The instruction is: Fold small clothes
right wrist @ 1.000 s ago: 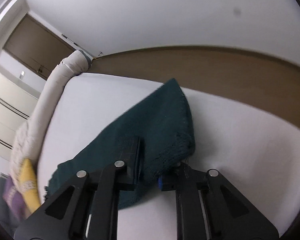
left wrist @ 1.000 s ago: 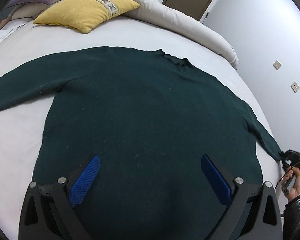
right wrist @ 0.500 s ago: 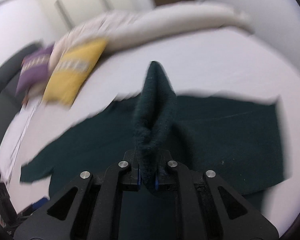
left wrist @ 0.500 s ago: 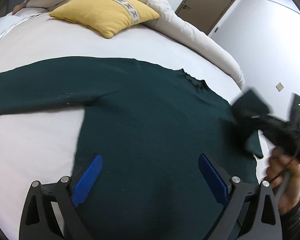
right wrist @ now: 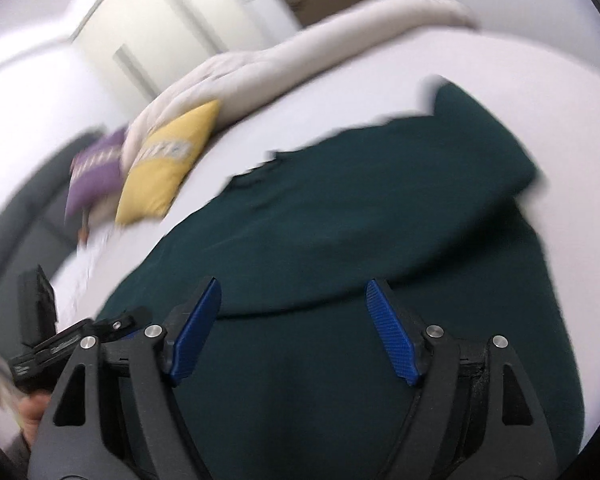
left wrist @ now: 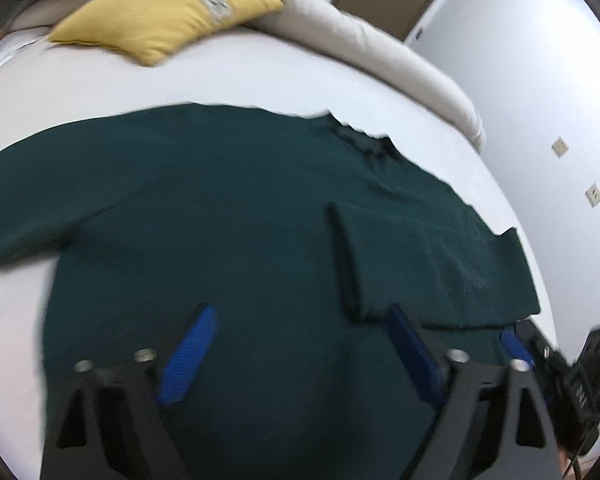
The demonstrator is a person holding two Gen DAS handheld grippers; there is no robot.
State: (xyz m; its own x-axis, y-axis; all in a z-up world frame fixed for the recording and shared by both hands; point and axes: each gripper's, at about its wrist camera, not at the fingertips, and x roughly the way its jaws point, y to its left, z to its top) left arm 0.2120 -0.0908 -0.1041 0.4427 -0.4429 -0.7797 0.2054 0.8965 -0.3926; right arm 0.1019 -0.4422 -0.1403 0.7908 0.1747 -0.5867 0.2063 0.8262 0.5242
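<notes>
A dark green sweater lies flat on the white bed, also in the right wrist view. Its right sleeve is folded in across the body; the sleeve also shows in the right wrist view. The left sleeve still stretches out to the left. My left gripper is open and empty above the sweater's lower part. My right gripper is open and empty just above the hem, near the folded sleeve. It shows at the right edge of the left wrist view.
A yellow pillow, a purple pillow and a rolled cream duvet lie at the far side of the bed. The white sheet surrounds the sweater. A wall with sockets is to the right.
My right gripper carried the right sleeve over the sweater's body, laid it there and opened. The left gripper stayed open and shifted a little.
</notes>
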